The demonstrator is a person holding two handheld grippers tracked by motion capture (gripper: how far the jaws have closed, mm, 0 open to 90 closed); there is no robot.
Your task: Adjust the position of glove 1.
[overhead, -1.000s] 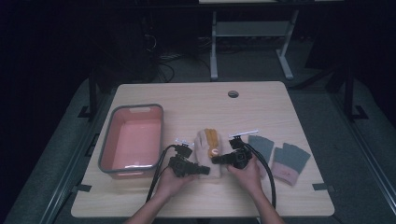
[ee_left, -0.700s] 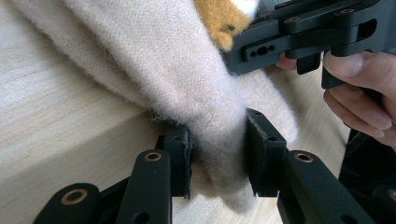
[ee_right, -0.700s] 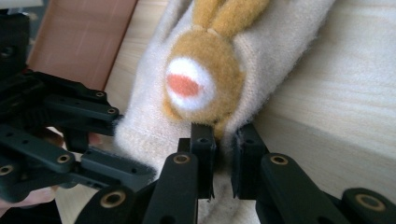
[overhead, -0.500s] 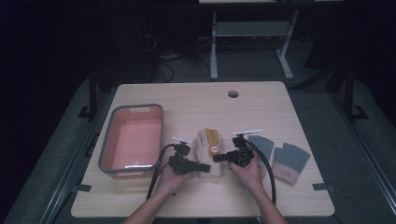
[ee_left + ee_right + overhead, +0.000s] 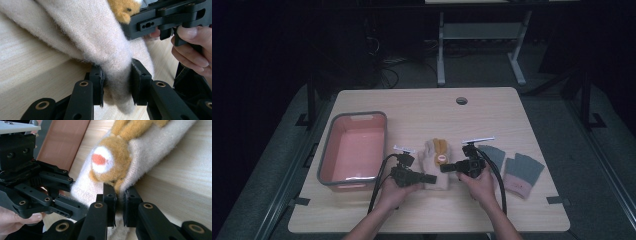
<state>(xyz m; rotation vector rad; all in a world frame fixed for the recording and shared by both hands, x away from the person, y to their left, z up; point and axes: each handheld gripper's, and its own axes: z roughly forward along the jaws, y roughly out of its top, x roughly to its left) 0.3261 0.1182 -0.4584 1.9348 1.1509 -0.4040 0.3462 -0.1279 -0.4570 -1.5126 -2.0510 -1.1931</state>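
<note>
cream glove (image 5: 435,162): long axis runs away from person | left hand-held gripper (image 5: 429,178) pinches cuff's left side | right hand-held gripper (image 5: 445,168) pinches cuff's right side, equally near

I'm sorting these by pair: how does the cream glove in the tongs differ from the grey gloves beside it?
The cream glove is fuzzy, pale, and carries an orange-brown animal figure; the grey gloves are plain, with a pinkish cuff on the nearer one. The cream glove is pinched at its near edge by both the left tongs and the right tongs; the grey gloves lie untouched, flat, to its right. All rest on the wooden table.
</note>
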